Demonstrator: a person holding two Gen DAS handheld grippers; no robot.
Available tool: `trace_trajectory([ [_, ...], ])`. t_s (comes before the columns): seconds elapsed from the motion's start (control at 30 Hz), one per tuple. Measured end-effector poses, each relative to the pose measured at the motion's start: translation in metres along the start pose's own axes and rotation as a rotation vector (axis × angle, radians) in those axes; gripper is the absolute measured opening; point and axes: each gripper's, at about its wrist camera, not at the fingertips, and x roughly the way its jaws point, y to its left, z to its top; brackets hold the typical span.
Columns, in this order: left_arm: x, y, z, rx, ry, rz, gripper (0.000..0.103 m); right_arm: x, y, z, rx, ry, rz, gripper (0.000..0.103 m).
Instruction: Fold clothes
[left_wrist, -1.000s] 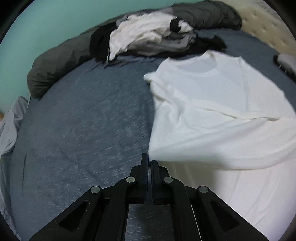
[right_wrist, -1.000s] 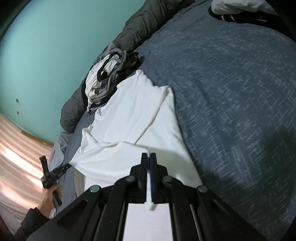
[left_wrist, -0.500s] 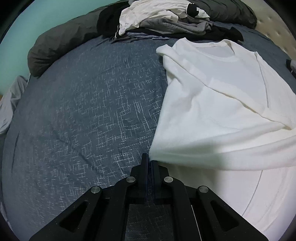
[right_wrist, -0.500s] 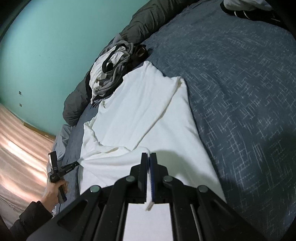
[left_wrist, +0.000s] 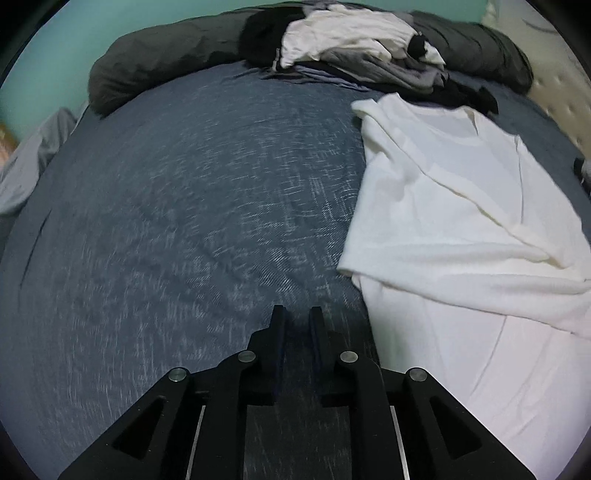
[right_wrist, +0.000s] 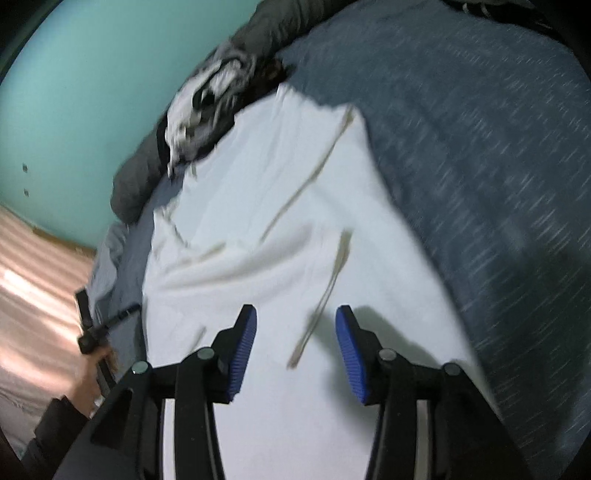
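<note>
Your left gripper (left_wrist: 297, 317), jaws opening with nothing between them, hovers over the blue bedspread (left_wrist: 184, 221) with the white shirt (left_wrist: 461, 221) filling the frame's right, while your right gripper (right_wrist: 295, 328), jaws opening and empty, sits directly above it, nearer.

A white shirt (left_wrist: 454, 221) is spread flat on a blue bedcover (left_wrist: 184, 221), collar end toward a heap of unfolded clothes (left_wrist: 354, 48) at the far edge. One side is folded inward across the body, and a thick fold is laid slantwise over the lower half. In the right wrist view the shirt (right_wrist: 266, 206) is seen blurred, creased along its length, with the heap (right_wrist: 207, 99) touching its top
</note>
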Motion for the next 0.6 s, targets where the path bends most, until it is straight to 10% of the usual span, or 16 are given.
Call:
trace_trajectory([
  [0.17,-0.022,0.000,-0.010,0.006,-0.020,-0.015,0.014,0.014,0.019,-0.010,-0.077,0.049,-0.042,0.040],
  [0.33,-0.042,0.003,-0.011,0.008,-0.040,-0.034,0.015,0.024,0.025,-0.018,-0.117,0.058,-0.111,0.005],
  [0.6,-0.070,0.020,-0.019,-0.020,-0.078,-0.047,0.017,-0.003,0.039,-0.018,-0.126,0.041,-0.088,0.002],
])
